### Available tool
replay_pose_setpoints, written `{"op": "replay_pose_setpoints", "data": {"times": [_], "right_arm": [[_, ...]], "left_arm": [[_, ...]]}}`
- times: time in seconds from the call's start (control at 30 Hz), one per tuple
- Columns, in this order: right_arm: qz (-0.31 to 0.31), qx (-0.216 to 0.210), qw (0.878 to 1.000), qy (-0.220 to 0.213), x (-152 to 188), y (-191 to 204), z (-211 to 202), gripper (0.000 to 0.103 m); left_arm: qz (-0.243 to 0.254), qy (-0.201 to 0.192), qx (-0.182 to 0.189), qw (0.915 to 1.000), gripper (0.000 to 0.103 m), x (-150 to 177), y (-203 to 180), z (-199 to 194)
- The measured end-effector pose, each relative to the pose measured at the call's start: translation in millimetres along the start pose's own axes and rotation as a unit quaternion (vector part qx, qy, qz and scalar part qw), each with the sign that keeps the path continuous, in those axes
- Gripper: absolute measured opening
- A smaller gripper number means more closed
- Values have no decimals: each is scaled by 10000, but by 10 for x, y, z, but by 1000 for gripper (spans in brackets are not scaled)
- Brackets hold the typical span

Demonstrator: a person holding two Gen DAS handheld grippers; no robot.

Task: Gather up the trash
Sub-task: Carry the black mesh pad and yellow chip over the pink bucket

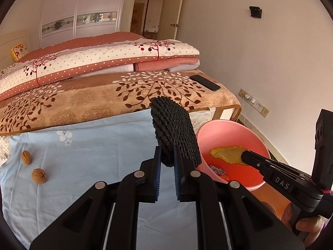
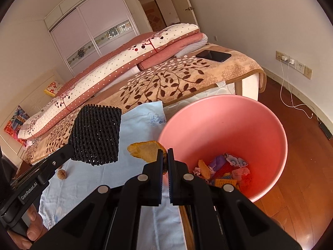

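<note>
Right wrist view shows your right claw (image 2: 165, 160) pinching a yellow-orange peel (image 2: 145, 149) beside the pink plastic bin (image 2: 208, 112), which already holds scraps. Your left claw (image 1: 168, 160) grips black foam netting (image 1: 172, 129). Two walnuts (image 1: 26, 156) remain on the pale blue sheet (image 1: 93, 145).

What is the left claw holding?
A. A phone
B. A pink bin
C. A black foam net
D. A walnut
C: the left claw is shut on the black foam net, while both walnuts lie on the sheet and the phone on the bed.
</note>
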State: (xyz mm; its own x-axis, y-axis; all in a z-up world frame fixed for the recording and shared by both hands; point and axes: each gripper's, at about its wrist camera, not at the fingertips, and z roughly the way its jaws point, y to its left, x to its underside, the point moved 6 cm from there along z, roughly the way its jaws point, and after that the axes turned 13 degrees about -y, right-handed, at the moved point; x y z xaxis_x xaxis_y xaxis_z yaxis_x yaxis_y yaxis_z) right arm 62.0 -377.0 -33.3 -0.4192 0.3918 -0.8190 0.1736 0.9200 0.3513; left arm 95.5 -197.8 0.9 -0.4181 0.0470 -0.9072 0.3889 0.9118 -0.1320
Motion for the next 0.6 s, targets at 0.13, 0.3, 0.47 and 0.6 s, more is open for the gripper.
{"op": "replay_pose_setpoints", "data": {"times": [0.13,0.3,0.47,0.6], "right_arm": [[84,145,9998,-49,-44,-169,-40,4],[179,291,9994,-100,-86,-342,-72,4],[168,458,9986,-181,-125,-475,-92,4],[161,587,9979,-222,-143,-559,-98,4]], "left_arm": [[137,-28,176,9997,11,-20,-240,35],[301,-80,344,9989,11,-44,-497,88],[419,-62,473,9980,11,-42,-678,167],[538,-50,529,9971,11,-26,-797,237]]}}
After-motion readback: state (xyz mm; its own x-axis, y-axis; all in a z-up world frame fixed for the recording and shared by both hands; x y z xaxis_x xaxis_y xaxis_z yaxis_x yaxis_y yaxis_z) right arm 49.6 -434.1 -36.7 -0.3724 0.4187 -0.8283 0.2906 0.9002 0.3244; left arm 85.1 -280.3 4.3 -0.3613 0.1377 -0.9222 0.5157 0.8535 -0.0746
